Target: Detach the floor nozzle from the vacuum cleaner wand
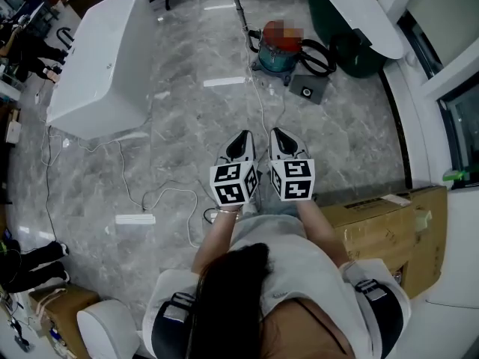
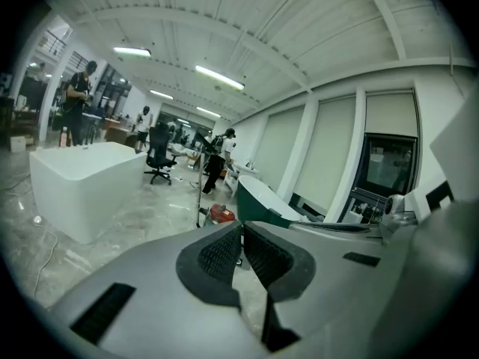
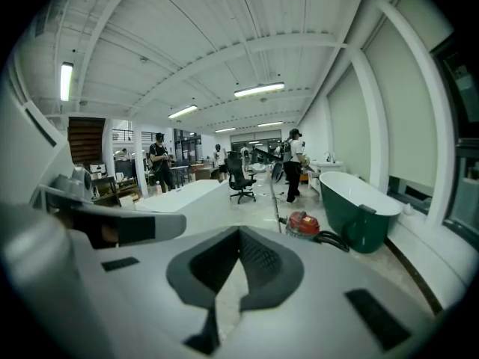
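Grey marble floor (image 1: 187,126) with red vacuum cleaner (image 1: 278,51) far; left gripper (image 1: 241,139) and right gripper (image 1: 278,134) near, side by side, jaws closed, empty.

Left gripper (image 1: 241,136) and right gripper (image 1: 278,133) sit side by side at the centre of the head view, just apart, pointing toward the top of the frame and tilted slightly downward. Both sets of jaws are closed, with nothing between them. Forearms (image 1: 218,234) extend up from the lower frame.

White tub (image 1: 105,66), green tub (image 3: 363,219), cardboard box (image 1: 389,230)
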The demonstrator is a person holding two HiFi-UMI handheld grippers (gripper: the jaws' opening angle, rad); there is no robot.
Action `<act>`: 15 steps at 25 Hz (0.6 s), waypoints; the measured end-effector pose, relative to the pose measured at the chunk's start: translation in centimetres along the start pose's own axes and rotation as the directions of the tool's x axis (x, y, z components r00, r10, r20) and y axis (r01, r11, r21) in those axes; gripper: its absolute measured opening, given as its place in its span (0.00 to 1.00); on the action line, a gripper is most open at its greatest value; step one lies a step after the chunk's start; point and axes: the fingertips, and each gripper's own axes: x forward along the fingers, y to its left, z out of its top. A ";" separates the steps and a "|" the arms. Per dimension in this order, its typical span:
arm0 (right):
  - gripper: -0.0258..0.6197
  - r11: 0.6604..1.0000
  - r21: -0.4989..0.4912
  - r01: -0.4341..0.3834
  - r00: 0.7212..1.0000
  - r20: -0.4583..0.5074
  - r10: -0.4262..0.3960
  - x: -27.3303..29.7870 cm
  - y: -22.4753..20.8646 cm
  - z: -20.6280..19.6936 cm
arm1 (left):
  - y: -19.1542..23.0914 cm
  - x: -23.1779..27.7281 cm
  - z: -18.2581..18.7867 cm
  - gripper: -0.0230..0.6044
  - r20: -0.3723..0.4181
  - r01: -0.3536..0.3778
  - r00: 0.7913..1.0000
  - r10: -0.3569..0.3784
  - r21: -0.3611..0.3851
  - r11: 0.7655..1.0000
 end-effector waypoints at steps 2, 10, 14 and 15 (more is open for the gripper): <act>0.06 1.000 -0.017 -0.001 1.000 -0.005 0.001 0.9 -0.3 0.3 | 0.2 0.6 0.4 0.06 0.011 0.008 1.000 -0.007 -0.010 1.000; 0.06 1.000 -0.024 -0.016 1.000 -0.008 0.015 5.0 -2.7 2.6 | 1.4 4.6 1.9 0.06 0.010 -0.017 1.000 0.017 -0.030 0.999; 0.06 1.000 -0.028 -0.011 1.000 -0.011 0.011 7.2 -5.0 3.6 | 0.6 7.7 3.7 0.06 0.035 0.013 0.999 -0.012 -0.032 0.999; 0.06 1.000 -0.025 -0.013 1.000 -0.012 0.013 7.7 -5.6 3.8 | 0.4 8.4 4.0 0.06 0.038 0.020 0.999 -0.019 -0.035 0.999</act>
